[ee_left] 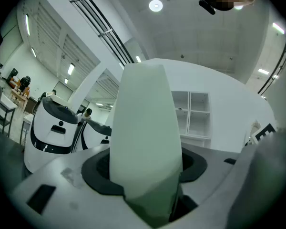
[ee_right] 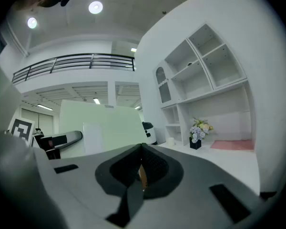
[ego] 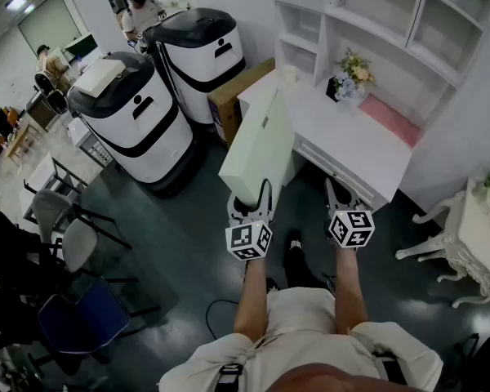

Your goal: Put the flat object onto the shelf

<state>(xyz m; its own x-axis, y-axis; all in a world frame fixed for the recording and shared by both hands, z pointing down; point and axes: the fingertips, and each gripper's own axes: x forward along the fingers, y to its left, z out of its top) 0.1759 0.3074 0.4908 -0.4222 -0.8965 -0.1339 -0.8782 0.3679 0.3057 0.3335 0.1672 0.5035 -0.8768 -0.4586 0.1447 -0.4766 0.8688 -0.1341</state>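
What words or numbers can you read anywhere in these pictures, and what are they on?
No text can be read.
Left tool and right tool: only black-and-white square patterns, no letters.
Flat panel: one small dark mark, too small to read.
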